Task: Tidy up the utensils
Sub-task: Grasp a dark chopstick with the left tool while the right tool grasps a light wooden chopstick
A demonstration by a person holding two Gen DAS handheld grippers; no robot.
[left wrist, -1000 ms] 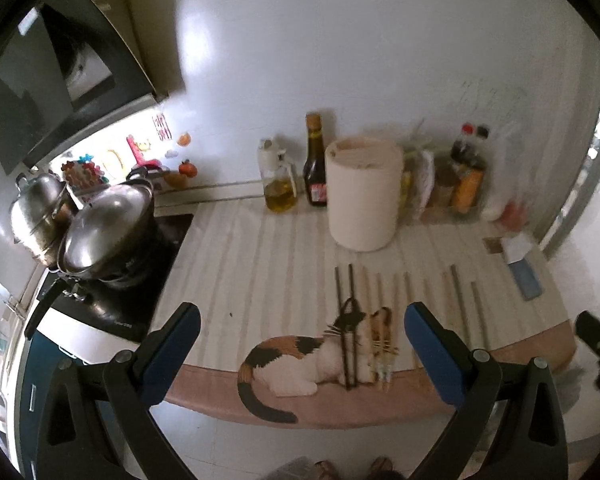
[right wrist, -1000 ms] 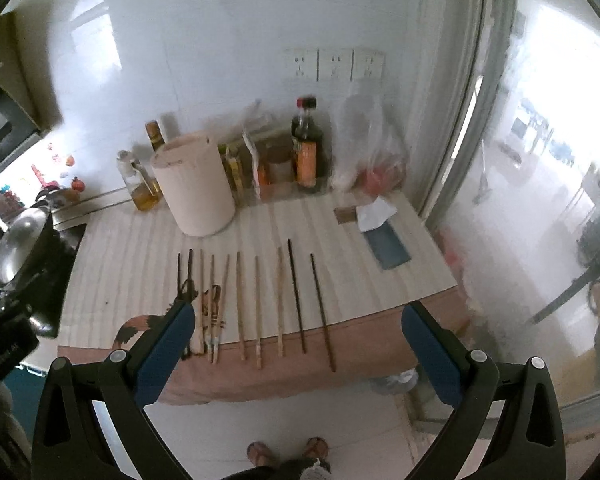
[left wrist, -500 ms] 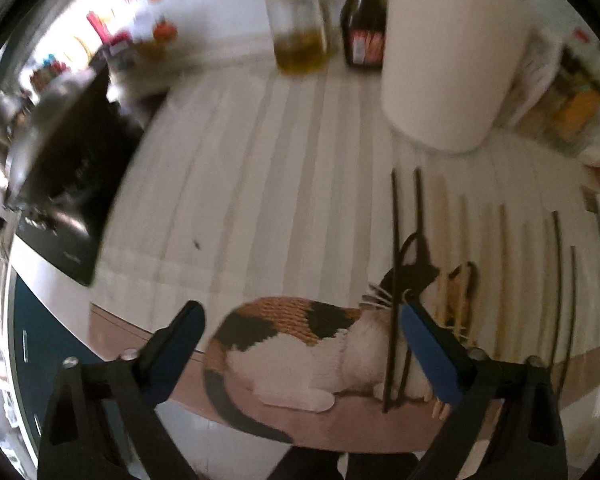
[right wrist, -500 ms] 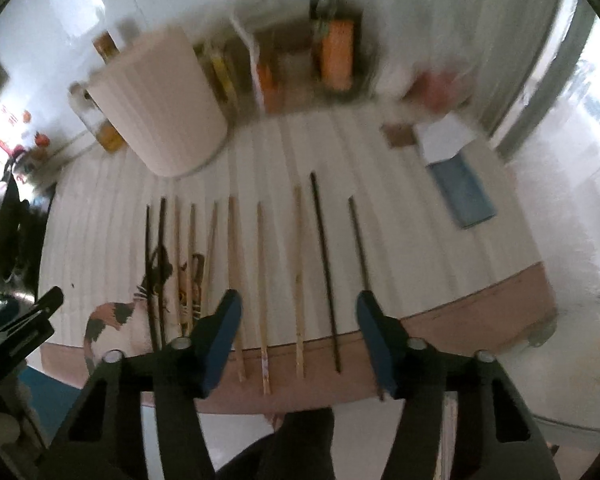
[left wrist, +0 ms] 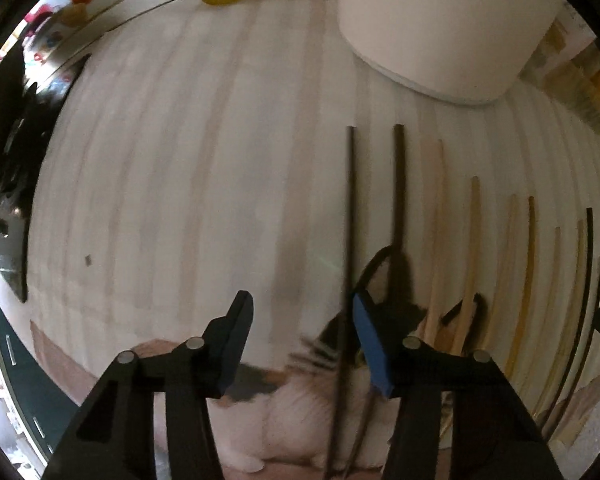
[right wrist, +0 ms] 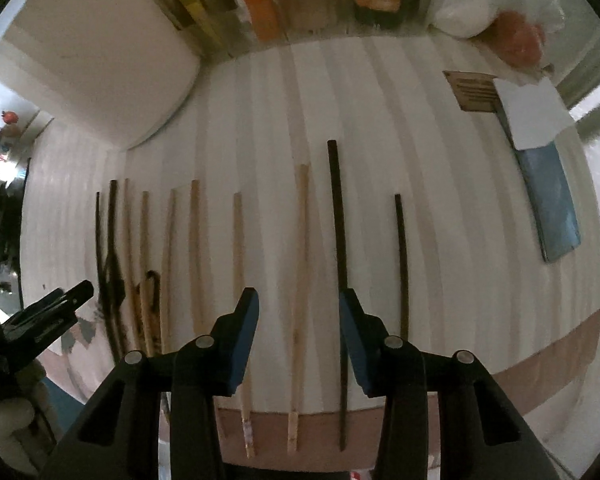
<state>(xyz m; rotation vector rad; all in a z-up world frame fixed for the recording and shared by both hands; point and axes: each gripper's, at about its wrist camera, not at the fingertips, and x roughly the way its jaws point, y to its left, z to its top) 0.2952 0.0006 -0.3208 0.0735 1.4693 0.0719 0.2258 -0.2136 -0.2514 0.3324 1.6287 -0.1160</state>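
Both pointing down over chopsticks [right wrist: 236,256] lined up on the table [left wrist: 180,160]. Left gripper [left wrist: 302,342] and right gripper [right wrist: 298,336] just narrowing, half open (gripping nothing), each straddling one stick.
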